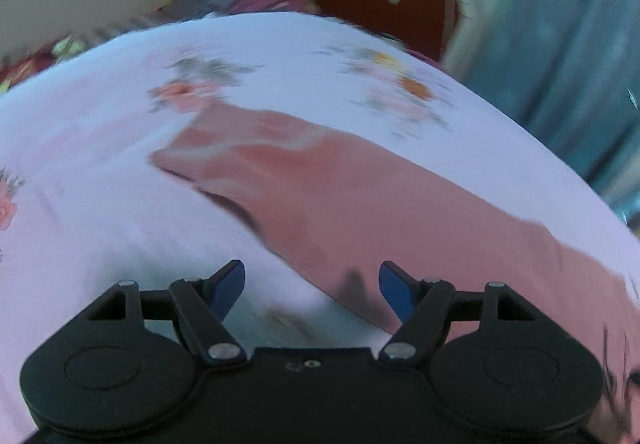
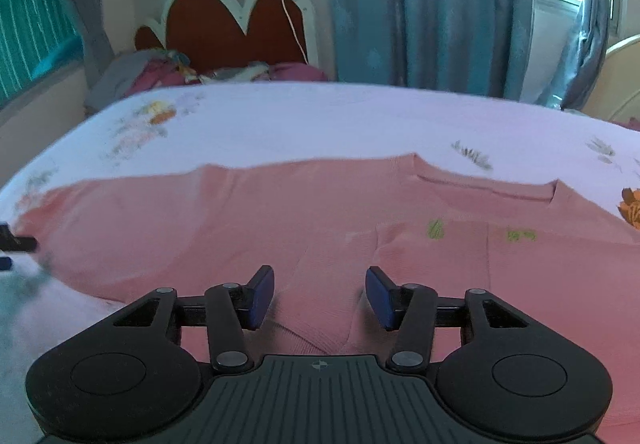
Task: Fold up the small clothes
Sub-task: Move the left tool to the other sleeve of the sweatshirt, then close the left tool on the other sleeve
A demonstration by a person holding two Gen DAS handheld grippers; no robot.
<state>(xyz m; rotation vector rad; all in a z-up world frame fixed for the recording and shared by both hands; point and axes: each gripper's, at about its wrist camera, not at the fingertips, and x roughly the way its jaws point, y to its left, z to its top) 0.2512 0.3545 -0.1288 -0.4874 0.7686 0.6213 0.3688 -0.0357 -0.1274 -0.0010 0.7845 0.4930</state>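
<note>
Left wrist view: left gripper [image 1: 312, 294], jaws apart and empty, above a sleeve of the pink garment [image 1: 360, 204] spread on the floral bedsheet [image 1: 100, 124] — soft, light knit, best pinched at cuff or hem.

Right wrist view: right gripper [image 2: 320, 296], jaws apart, nothing clamped, over the garment's body; headboard [image 2: 224, 20] and curtain [image 2: 420, 4] stand well apart — nothing obstructs.

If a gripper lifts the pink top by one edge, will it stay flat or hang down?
The pink top would probably droop: it lies limp, with creases and a folded sleeve. It looks like a thin knit, so likely light. On the smooth sheet it may slide and bunch if pushed.
</note>
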